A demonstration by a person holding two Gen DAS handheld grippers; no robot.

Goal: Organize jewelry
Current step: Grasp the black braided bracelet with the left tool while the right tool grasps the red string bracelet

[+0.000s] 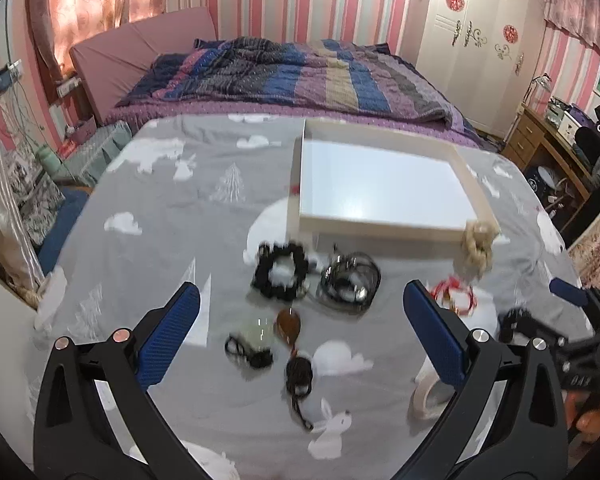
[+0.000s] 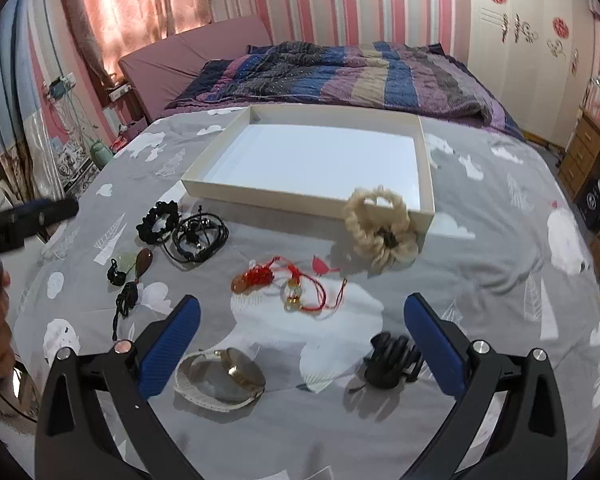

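Left wrist view motion-blurred: white tray (image 1: pixel 380 192), black scrunchie (image 1: pixel 280 270), cord bundle (image 1: pixel 350 280) all smeared, detail unreadable. Red string piece (image 1: pixel 456 298) part hidden behind blue tool pad. Watch (image 1: pixel 430 394) mostly hidden by same finger. Right tool (image 1: pixel 572 320) cut by frame edge. Right wrist view: left tool (image 2: pixel 28 216) blurred, cut off at edge; jaw gap not determinable there.

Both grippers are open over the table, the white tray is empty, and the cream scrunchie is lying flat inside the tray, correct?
Not quite. The cream scrunchie is not inside the white tray; it rests against the tray's near corner, on the outside, as the right wrist view shows. The tray is empty, and both the left gripper and right gripper are open.
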